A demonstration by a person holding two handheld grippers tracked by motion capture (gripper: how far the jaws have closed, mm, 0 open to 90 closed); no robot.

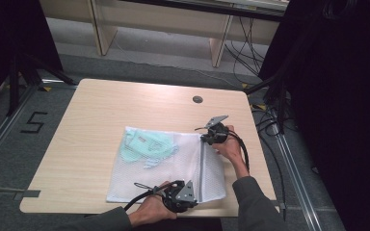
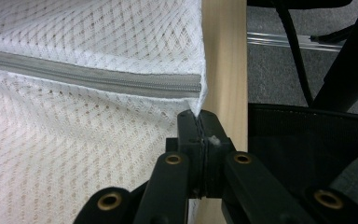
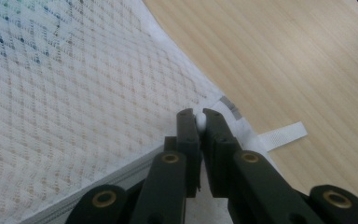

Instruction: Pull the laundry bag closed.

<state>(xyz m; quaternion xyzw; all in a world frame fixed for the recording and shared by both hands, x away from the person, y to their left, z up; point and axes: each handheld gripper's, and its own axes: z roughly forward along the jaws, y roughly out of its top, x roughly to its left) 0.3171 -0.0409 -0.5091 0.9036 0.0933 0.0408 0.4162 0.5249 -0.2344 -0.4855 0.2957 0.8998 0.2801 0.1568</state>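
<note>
White mesh zippered laundry bag (image 1: 173, 166) lies flat on the light wooden surface (image 1: 91, 125), toward 5 o'clock of centre, with a pale green garment (image 1: 147, 144) inside at its 10 o'clock part. Left gripper (image 2: 199, 122): fingers clenched on the bag's corner at the end of the grey zipper (image 2: 98, 79), by the near edge. Right gripper (image 3: 197, 119): fingers pinched, a sliver apart, on white fabric at the bag's far zipper end, beside a white ribbon loop (image 3: 282, 135).

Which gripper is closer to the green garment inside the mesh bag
Right. The right gripper pinches the mesh bag's far zipper end, just beside the green garment; the left gripper pinches the near zipper end, farther from it.
</note>
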